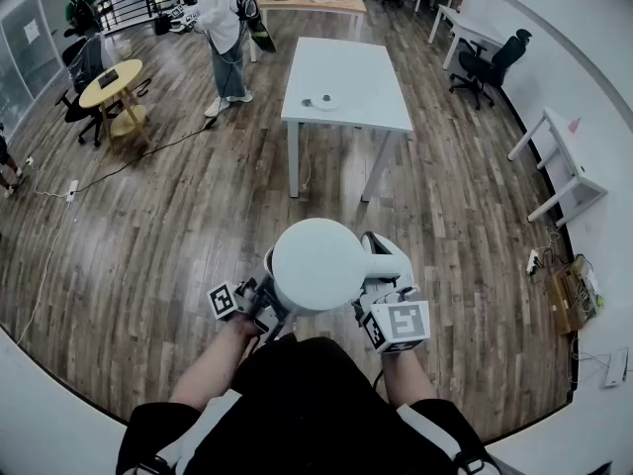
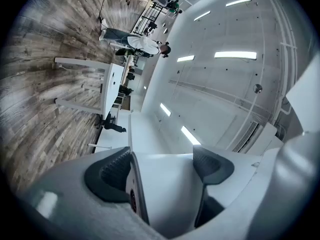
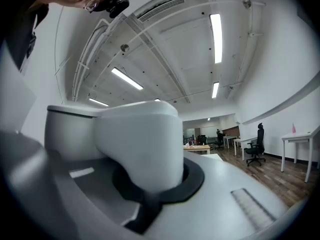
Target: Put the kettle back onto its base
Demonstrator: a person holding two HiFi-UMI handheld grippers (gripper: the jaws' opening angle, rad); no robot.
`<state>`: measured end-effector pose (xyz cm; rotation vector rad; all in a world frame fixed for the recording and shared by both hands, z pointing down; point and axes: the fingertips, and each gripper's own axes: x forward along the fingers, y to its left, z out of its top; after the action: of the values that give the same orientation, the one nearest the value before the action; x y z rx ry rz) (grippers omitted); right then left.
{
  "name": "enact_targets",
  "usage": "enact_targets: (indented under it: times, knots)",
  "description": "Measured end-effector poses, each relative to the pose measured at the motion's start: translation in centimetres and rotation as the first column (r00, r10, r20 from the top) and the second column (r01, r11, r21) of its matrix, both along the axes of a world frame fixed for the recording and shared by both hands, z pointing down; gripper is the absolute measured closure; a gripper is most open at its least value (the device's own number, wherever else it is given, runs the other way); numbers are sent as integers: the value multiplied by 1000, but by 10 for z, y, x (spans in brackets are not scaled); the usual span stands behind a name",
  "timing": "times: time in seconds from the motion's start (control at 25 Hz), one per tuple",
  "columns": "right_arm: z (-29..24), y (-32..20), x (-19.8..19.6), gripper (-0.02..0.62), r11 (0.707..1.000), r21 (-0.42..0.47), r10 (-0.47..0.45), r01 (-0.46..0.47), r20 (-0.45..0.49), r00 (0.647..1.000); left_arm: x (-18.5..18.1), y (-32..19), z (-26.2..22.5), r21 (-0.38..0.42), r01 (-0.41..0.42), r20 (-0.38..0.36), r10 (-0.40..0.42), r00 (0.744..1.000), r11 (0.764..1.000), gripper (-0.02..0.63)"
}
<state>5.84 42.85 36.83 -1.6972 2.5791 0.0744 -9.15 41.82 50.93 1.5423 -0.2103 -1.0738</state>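
The rounded white plastic kettle (image 1: 318,265) was held aloft at lower centre, gripped wide across its body by the left gripper (image 1: 265,303) and tightly at its handle (image 1: 388,261) by the right gripper (image 1: 376,283).

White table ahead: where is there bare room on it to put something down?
Most of the white table is bare: the whole far half beyond the round base, and the stretch right of it up to the edge. Only the near left is crowded, where the base and a small dark thing beside it sit.
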Motion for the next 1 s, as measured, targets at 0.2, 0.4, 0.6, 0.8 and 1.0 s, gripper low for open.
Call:
enact_targets:
  times: [0.2,0.4,0.6,0.8,1.0]
  knots:
    - [0,4,9,589,1000,14,-8,8,-1,1000,10,3,-2,15,5,-5,-5,1000,1000,212]
    - [0,9,19,589,1000,12,-21,21,-1,1000,20,10,0,12,17,1,-17,1000,1000,212]
    - [9,15,35,589,999,-34,-33,33,5,999,35,23,7,-17,29,2,-29,1000,999,212]
    - [9,24,44,589,997,-34,-62,62,9,998,44,37,7,-29,57,7,-57,998,998,210]
    - [13,21,41,589,995,-51,-79,80,24,997,39,39,8,-38,79,14,-78,997,996,212]
